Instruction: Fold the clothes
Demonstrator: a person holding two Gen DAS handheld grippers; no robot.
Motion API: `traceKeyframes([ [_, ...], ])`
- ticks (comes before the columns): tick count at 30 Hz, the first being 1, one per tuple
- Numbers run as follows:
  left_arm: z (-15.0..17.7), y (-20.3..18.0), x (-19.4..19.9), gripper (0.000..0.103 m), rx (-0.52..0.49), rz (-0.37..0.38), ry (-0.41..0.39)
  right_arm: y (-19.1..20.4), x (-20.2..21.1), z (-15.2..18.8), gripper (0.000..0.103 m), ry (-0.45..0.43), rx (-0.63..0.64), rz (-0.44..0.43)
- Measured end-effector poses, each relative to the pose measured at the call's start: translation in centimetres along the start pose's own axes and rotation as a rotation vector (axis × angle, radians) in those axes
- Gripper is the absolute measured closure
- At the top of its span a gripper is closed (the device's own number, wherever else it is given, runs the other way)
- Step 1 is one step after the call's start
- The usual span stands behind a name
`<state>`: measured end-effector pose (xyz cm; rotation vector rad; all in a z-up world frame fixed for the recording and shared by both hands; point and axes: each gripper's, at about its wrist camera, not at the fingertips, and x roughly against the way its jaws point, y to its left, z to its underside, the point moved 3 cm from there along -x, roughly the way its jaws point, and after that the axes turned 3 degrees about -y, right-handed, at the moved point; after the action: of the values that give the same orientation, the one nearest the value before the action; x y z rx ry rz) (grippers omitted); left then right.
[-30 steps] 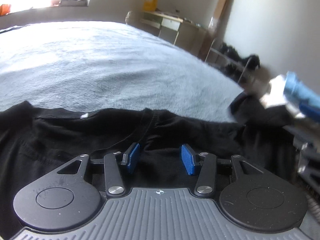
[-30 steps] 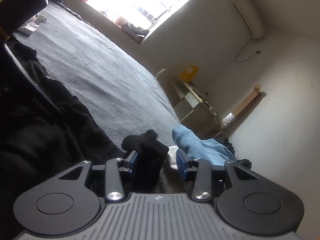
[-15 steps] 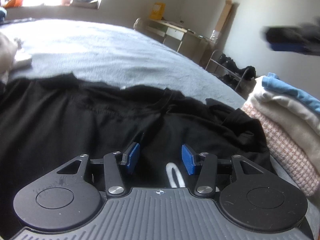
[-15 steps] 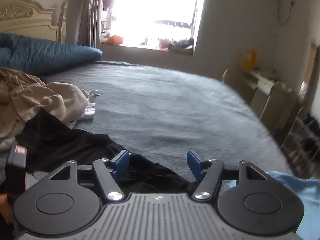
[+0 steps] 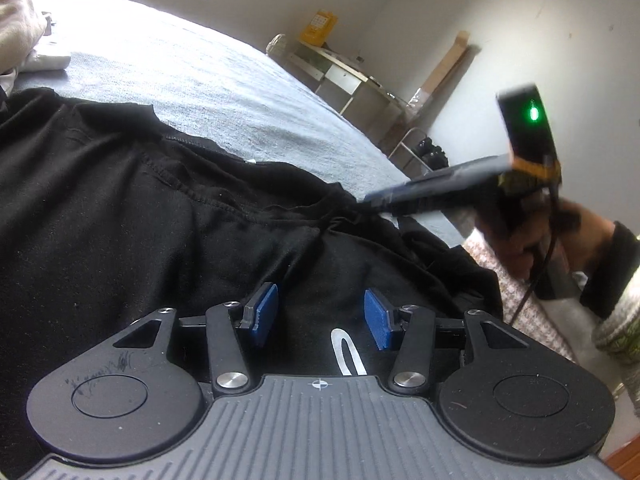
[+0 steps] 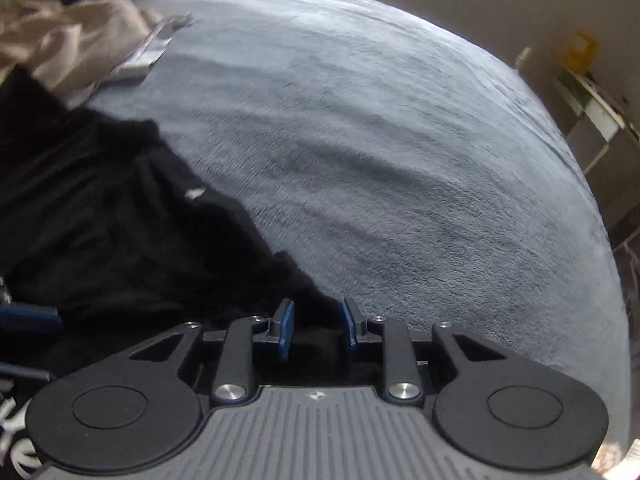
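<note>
Half a second earlier the right gripper (image 6: pixel 314 330) had hung over the bed (image 6: pixel 400 160) with its jaws wide and only the black garment's far edge below them; by now it had tipped down onto that edge and its jaws were closing, a dark fold of the garment (image 6: pixel 100 220) lying between the blue pads. The pads looked near the cloth but not yet pressing on it. That suggested the person had finished placing a previous piece on the folded stack (image 5: pixel 520 300) and was starting on the black garment, taking a corner for the first fold. The left gripper (image 5: pixel 320 316) had slid in over the garment too, and a second ago it was farther back, with more of the bed showing ahead. Its fingers stood about half apart and empty, hovering just above the cloth, a white printed loop (image 5: pixel 348 352) between them. The garment lay spread flat across the near side of the bed, its collar edge towards the middle, its right end bunched just beside the stack. In the left view the right gripper's tip met that bunched end, with the hand (image 5: pixel 532 240) behind it.
</note>
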<state>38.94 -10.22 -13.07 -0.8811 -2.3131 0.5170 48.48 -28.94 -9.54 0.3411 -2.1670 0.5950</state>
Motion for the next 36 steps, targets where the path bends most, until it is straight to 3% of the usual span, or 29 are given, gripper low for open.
traceKeyframes([
  [5,0.0,0.3,0.1,0.054,0.015,0.015,-0.003,2.5,0.6,0.2,0.081,-0.013,0.175,0.008],
  [9,0.0,0.6,0.2,0.054,0.028,0.028,-0.005,1.8,0.7,-0.7,0.081,-0.005,0.221,0.011],
  [15,0.0,0.7,0.3,0.054,0.035,0.036,-0.006,-2.6,1.8,-3.4,0.075,-0.072,-0.040,-0.071],
  [20,0.1,0.8,0.5,0.053,0.041,0.043,-0.007,-3.7,-1.0,-3.0,0.074,-0.020,-0.208,-0.115],
  [22,0.1,0.8,0.5,0.053,0.042,0.045,-0.007,-3.1,-1.7,-2.6,0.074,-0.009,-0.196,-0.137],
  [25,0.1,0.8,0.5,0.053,0.041,0.046,-0.007,-2.1,-2.2,-2.4,0.063,-0.011,-0.184,-0.156],
  [36,0.0,0.9,0.5,0.053,0.046,0.052,-0.007,-1.5,-3.4,-2.2,0.056,0.011,-0.238,-0.232],
])
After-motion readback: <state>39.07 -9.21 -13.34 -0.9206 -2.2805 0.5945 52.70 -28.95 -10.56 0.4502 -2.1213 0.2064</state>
